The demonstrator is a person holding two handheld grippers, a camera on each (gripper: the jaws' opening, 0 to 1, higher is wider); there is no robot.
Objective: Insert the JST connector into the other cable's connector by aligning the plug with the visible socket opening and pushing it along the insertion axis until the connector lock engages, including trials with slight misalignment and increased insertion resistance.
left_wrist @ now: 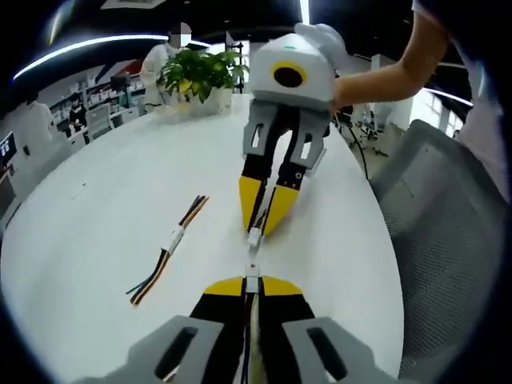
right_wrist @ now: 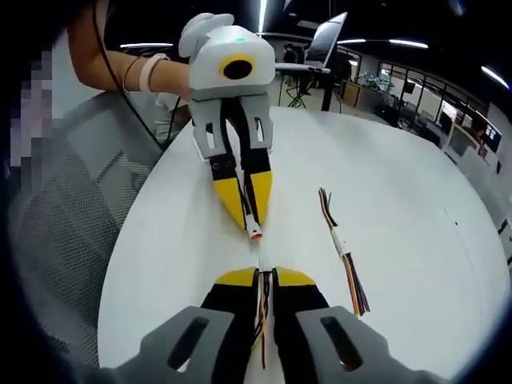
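White JST connector [left_wrist: 253, 282] pinched in yellow-tipped left tongs [left_wrist: 252, 286].

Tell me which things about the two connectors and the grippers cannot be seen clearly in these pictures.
- Lock state: the gap between the right gripper's connector and the left gripper's connector is too small, left gripper view.
- Right gripper's own connector: hidden between its jaws, right gripper view.
- Spare joined cable: its latch is too small.

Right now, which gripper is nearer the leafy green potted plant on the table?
Right. The right gripper is on the plant side; the left gripper is farther back, facing it.
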